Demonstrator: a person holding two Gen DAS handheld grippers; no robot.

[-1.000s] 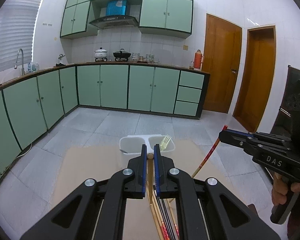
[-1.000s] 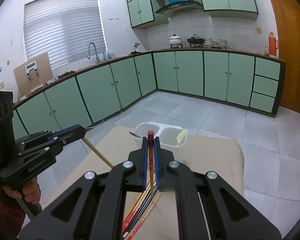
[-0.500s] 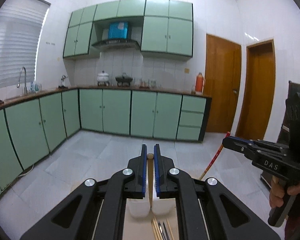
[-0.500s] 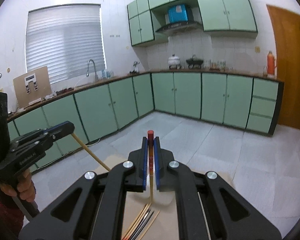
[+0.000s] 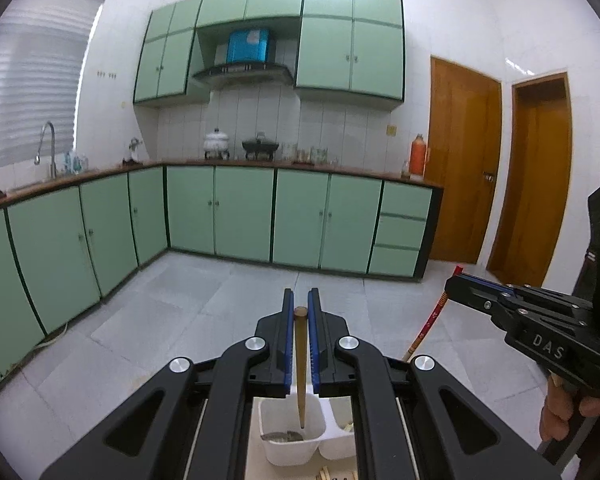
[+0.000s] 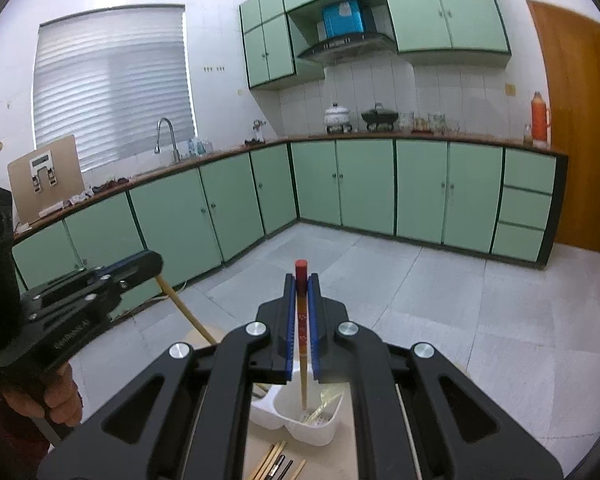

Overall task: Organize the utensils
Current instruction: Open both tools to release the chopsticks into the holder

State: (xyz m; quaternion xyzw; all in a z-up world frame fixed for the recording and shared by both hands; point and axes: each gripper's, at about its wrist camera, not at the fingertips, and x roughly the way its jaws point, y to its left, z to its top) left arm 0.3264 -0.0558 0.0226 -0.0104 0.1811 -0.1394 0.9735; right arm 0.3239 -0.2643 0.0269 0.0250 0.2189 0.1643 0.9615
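My left gripper [image 5: 300,304] is shut on a plain wooden chopstick [image 5: 300,364]. The stick hangs tip-down over the left compartment of a white two-part container [image 5: 290,454], where a metal spoon [image 5: 282,436] lies. My right gripper [image 6: 300,280] is shut on a red-topped chopstick [image 6: 302,332], whose tip hangs over the right compartment of the container [image 6: 324,430], beside pale plastic forks [image 6: 324,398]. Each gripper also shows in the other's view: the right gripper [image 5: 451,286] with its red chopstick [image 5: 428,324], and the left gripper [image 6: 156,265] with its wooden chopstick [image 6: 188,312].
Several loose chopsticks [image 6: 276,460] lie on the tan tabletop [image 6: 200,336] in front of the container. A person's hands [image 5: 560,412] [image 6: 56,396] grip the handles. Beyond are a tiled floor, green cabinets [image 5: 240,212] and wooden doors [image 5: 460,160].
Both grippers rose and moved forward together, each keeping its chopstick. The container slid from mid-frame to the bottom, so the sticks' tips now hang over its compartments.
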